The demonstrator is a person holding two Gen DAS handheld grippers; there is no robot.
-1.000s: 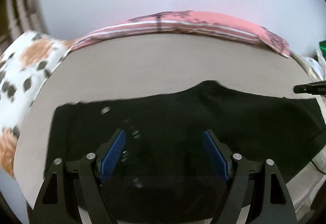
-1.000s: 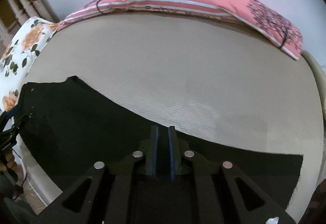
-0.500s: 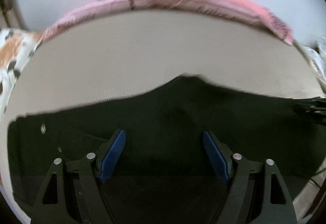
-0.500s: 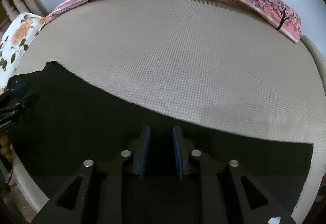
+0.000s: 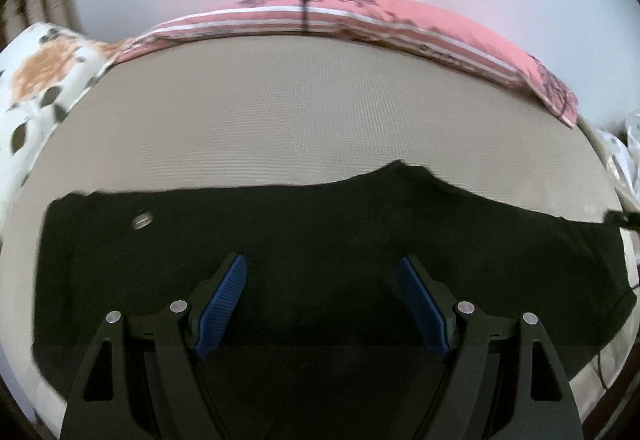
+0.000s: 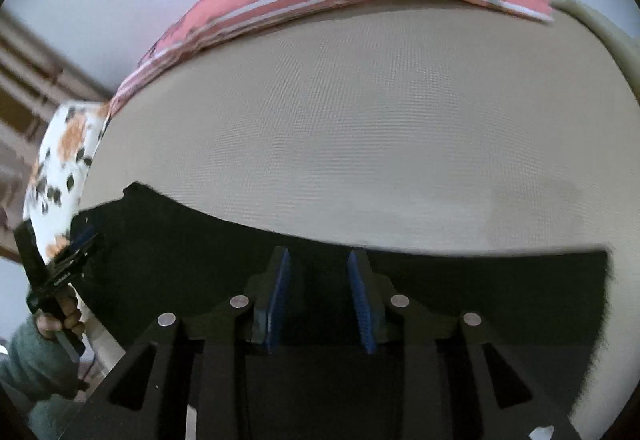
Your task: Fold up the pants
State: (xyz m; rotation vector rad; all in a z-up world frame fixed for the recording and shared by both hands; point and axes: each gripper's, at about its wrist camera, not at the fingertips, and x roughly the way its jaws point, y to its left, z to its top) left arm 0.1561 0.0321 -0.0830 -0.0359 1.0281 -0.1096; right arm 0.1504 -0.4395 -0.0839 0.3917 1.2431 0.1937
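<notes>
Black pants (image 5: 320, 240) lie flat across the near part of a beige mattress (image 5: 312, 111), with a metal button (image 5: 142, 220) near their left end. My left gripper (image 5: 322, 268) is open and empty, its blue pads wide apart above the pants. My right gripper (image 6: 318, 264) is open and empty above the pants (image 6: 480, 288); its pads stand a small way apart. The left gripper also shows at the left edge of the right wrist view (image 6: 60, 272), held by a hand. The tip of the right gripper shows at the right edge of the left wrist view (image 5: 624, 217).
A pink striped pillow (image 5: 360, 19) lies along the far edge of the mattress against a pale wall. A white floral pillow (image 5: 36, 79) sits at the far left. Crumpled white material (image 5: 628, 167) lies off the right edge. The far half of the mattress (image 6: 360, 127) is bare.
My right gripper has opened from shut and let go of the pants, then swung so its view tilts. The left gripper stayed open and shifted over the pants.
</notes>
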